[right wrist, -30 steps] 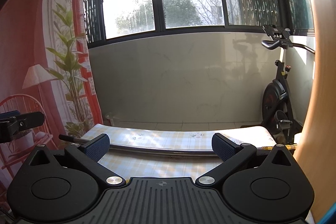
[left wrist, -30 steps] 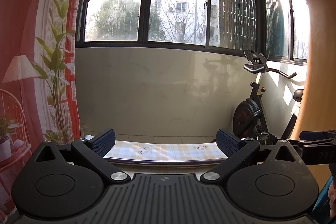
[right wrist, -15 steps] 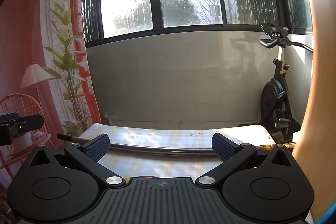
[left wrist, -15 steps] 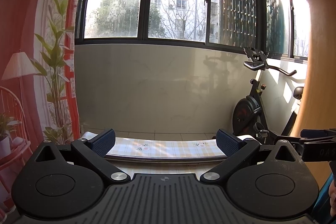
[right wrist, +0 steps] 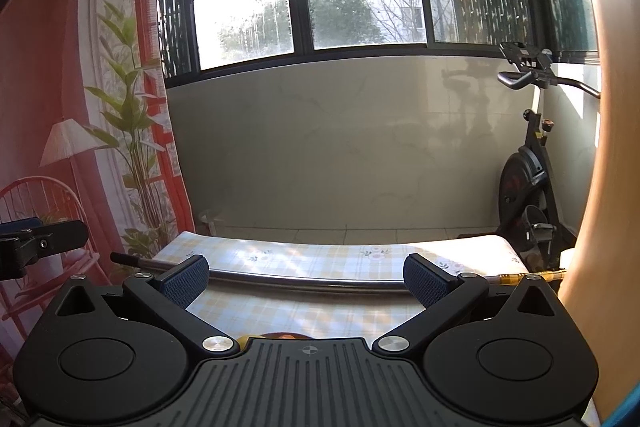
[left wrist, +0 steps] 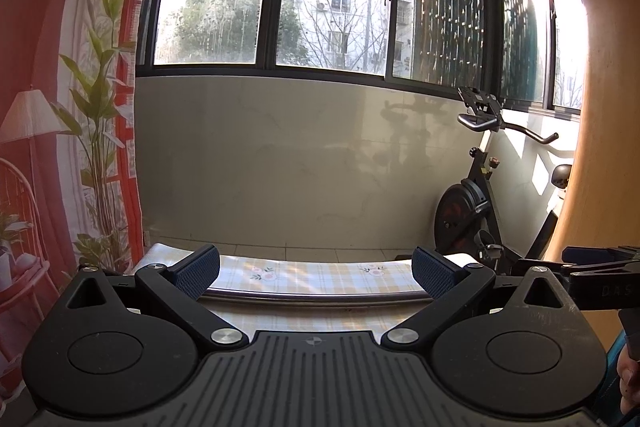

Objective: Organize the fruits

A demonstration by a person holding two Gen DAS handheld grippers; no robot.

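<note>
My left gripper (left wrist: 316, 273) is open and empty, held level above the near part of a table with a yellow checked cloth (left wrist: 316, 273). My right gripper (right wrist: 306, 277) is open and empty over the same cloth (right wrist: 320, 255). A sliver of something orange and yellow (right wrist: 280, 336) peeks over the right gripper's body; I cannot tell what it is. No whole fruit is in view. The right gripper shows at the right edge of the left wrist view (left wrist: 592, 281), and the left gripper at the left edge of the right wrist view (right wrist: 36, 241).
A metal rod (right wrist: 304, 281) lies across the cloth; it also shows in the left wrist view (left wrist: 316, 295). An exercise bike (left wrist: 476, 211) stands at the right, by a tiled wall (left wrist: 280, 163) under windows. A printed red backdrop (left wrist: 48, 107) hangs at the left.
Both grippers have tilted slightly downward, so more of the table shows. The orange and yellow sliver has come into the right wrist view. Both stay open.
</note>
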